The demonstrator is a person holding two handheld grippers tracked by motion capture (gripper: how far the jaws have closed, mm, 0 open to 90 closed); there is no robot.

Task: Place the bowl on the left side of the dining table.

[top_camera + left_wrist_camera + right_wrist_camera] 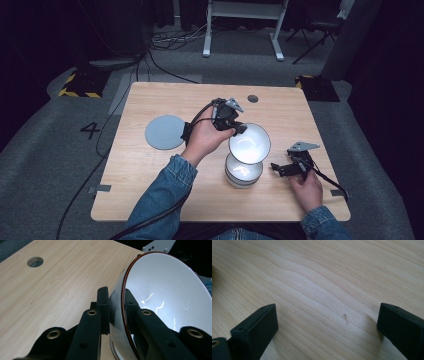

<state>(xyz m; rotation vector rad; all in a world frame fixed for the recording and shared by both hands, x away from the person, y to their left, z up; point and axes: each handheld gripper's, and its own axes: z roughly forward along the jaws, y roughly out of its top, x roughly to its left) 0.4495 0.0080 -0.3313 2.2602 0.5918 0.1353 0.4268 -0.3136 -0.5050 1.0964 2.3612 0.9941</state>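
High view looks down; gripper views sit close, all sharing the table (150, 200).

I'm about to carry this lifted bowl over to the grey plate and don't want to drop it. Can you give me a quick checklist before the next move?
1. Left gripper clamped on the lifted bowl: ok, one jaw outside the wall, one inside, at the rim.
2. Bowl clear of the stack of bowls: cannot tell; it hangs tilted just above.
3. Hold secure: not ok for a fast swing; the jaws only pinch the rim.
4. Grey plate free to receive it: ok, nothing lies on it.
5. Right gripper out of the way: ok, open over bare table, beside the stack.
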